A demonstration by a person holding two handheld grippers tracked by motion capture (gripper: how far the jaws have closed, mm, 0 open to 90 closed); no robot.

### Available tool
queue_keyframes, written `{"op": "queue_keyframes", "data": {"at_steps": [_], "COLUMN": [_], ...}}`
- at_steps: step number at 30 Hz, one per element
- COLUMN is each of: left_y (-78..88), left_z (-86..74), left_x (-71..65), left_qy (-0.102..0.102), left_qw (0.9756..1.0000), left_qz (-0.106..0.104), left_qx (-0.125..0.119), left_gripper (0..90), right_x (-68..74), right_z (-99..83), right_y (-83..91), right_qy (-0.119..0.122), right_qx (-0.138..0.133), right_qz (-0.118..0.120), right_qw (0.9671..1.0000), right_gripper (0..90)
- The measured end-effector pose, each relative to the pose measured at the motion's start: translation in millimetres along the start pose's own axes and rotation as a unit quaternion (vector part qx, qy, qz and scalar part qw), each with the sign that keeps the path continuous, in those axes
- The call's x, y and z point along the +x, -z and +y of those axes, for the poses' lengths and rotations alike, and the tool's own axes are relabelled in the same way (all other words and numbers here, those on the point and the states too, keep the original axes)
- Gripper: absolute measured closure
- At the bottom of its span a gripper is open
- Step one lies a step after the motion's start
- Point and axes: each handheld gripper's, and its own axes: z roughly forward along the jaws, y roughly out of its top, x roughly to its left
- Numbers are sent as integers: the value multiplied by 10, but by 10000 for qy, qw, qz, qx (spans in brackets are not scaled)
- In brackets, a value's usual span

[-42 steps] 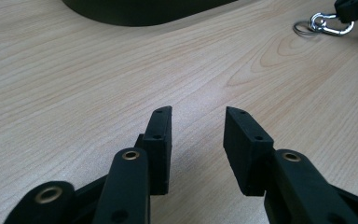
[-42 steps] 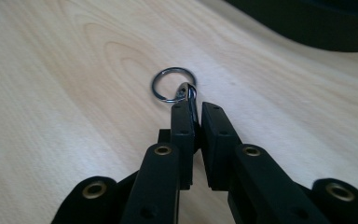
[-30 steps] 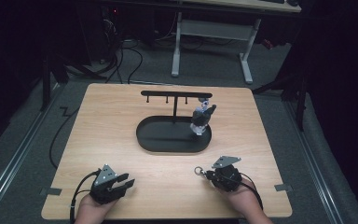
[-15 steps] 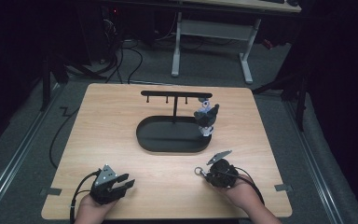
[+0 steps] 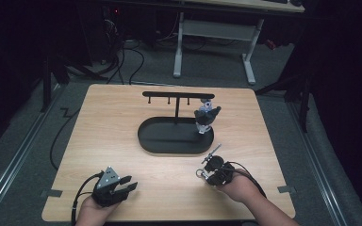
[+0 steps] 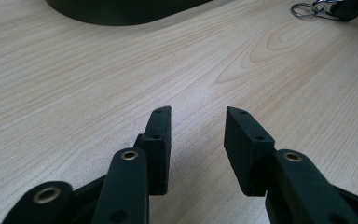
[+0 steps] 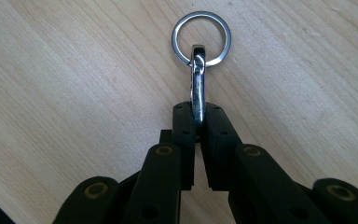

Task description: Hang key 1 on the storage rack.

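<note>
Carry step in hand: right gripper (image 7: 196, 123) was clamped on the keyring (image 7: 200, 39) just above the tabletop (image 5: 122, 141), near the stand (image 5: 176, 107); left gripper (image 6: 196, 135) half-open, empty; next, hooking a peg likely.

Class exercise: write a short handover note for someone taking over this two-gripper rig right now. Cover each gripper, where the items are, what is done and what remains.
Right gripper: shut on the metal clip of a key ring, held just above the table.
Left gripper: open, holding nothing, low over the near left of the table.
Hook stand on its black oval tray; one figure keychain hangs at its right end.
Done: ring gripped.
Left, probably: hang it on a free hook.
</note>
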Motion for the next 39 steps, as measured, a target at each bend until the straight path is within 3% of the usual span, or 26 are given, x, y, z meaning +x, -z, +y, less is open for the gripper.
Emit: {"op": "queue_keyframes", "data": {"at_steps": [2, 4, 5, 8, 10, 12, 24, 30, 39], "left_y": [3, 8, 10, 15, 8, -2, -2, 19, 35], "left_z": [-2, -3, -3, -3, -6, -9, -17, -3, 7], "left_x": [2, 3, 3, 3, -3, -9, -4, 7, -1], "left_qy": [-9, -15, -22, -29, -38, -61, -27, -48, -97], "left_qw": [10000, 10000, 10000, 10000, 10000, 10000, 9999, 9997, 9995], "left_qz": [-2, 0, 3, -10, -5, -8, 96, 94, 15], "left_qx": [2, -2, -10, -25, -24, -13, -112, -225, -303], "left_gripper": [617, 616, 615, 611, 604, 589, 471, 402, 385], "right_x": [-13, 4, -11, -24, -22, -46, -93, -125, -161], "right_z": [19, 26, 32, 44, 50, 60, 159, 232, 370], "right_y": [-1, 22, 32, 99, 166, 212, 582, 711, 852], "right_qy": [103, -58, 60, 72, -44, 94, -36, -20, -100], "right_qx": [38, 59, 25, -22, 3, -70, -284, -451, -581], "right_qz": [46, 72, 40, 60, 58, 13, -105, -7, -7], "right_qw": [9999, 9999, 10000, 10000, 10000, 9999, 9995, 9990, 9983], "right_gripper": [853, 853, 854, 854, 854, 854, 854, 854, 854]}}
